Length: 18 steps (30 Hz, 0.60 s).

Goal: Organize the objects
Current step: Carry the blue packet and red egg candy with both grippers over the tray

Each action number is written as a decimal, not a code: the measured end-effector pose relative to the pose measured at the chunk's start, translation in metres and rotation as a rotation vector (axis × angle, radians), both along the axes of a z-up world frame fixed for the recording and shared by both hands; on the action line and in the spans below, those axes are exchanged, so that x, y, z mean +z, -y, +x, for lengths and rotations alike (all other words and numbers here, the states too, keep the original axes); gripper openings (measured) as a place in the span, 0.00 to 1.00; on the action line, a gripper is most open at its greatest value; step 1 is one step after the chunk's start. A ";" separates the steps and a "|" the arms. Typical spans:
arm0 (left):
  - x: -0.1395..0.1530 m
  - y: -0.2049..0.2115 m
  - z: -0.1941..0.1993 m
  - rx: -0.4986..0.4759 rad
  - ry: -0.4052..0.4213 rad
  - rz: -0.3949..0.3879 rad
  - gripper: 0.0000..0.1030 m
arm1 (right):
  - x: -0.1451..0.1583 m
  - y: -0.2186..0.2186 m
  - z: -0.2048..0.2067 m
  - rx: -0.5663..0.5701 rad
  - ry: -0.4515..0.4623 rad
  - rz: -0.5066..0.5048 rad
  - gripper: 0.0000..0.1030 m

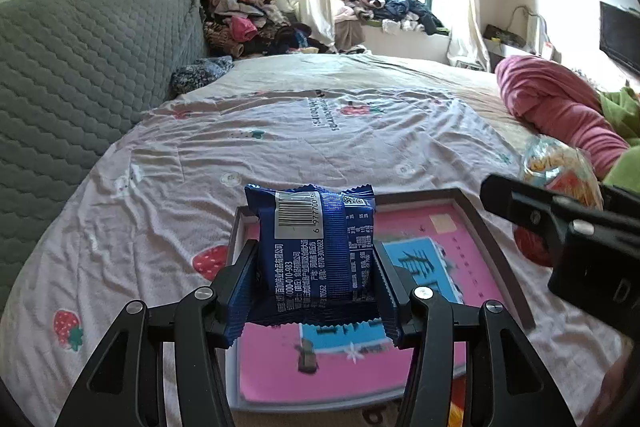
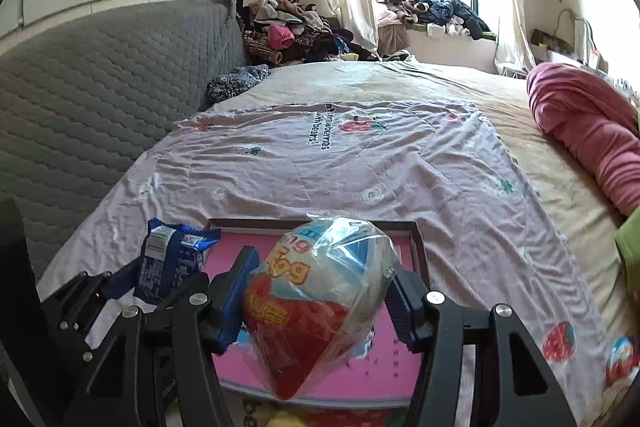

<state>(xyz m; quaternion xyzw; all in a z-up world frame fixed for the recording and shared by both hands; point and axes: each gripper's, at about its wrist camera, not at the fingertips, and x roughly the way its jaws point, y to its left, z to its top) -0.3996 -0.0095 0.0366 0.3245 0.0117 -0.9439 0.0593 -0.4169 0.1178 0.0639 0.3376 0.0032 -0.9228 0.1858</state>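
My left gripper [image 1: 316, 267] is shut on a blue snack packet [image 1: 316, 251] and holds it upright above a pink-bottomed tray [image 1: 472, 211] with a dark frame on the bed. My right gripper [image 2: 320, 287] is shut on a clear snack bag with red and yellow print [image 2: 316, 303], held over the same tray [image 2: 416, 243]. In the left wrist view the right gripper [image 1: 560, 223] and its bag [image 1: 560, 171] show at the right edge. In the right wrist view the blue packet [image 2: 172, 263] and left gripper show at the lower left.
The bed carries a pale strawberry-print sheet [image 1: 304, 147]. A grey quilted headboard [image 1: 80, 75] runs along the left. A pink blanket roll [image 1: 560, 107] lies at the right. Clothes are piled [image 1: 256, 23] at the far corner and on the window ledge. A small round snack [image 2: 620, 359] lies right of the tray.
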 end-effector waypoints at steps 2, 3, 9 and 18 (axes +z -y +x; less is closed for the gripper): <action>-0.003 0.004 -0.009 0.009 0.002 0.007 0.53 | -0.008 0.003 -0.008 -0.007 0.004 0.017 0.58; -0.006 0.005 -0.013 0.010 0.004 0.004 0.53 | -0.012 0.005 -0.011 -0.009 0.009 0.019 0.58; -0.029 0.002 -0.033 0.007 0.023 -0.011 0.53 | -0.046 0.006 -0.029 0.001 0.044 0.035 0.58; -0.045 0.000 -0.040 0.004 0.031 -0.020 0.53 | -0.056 0.000 -0.036 -0.021 0.036 0.052 0.58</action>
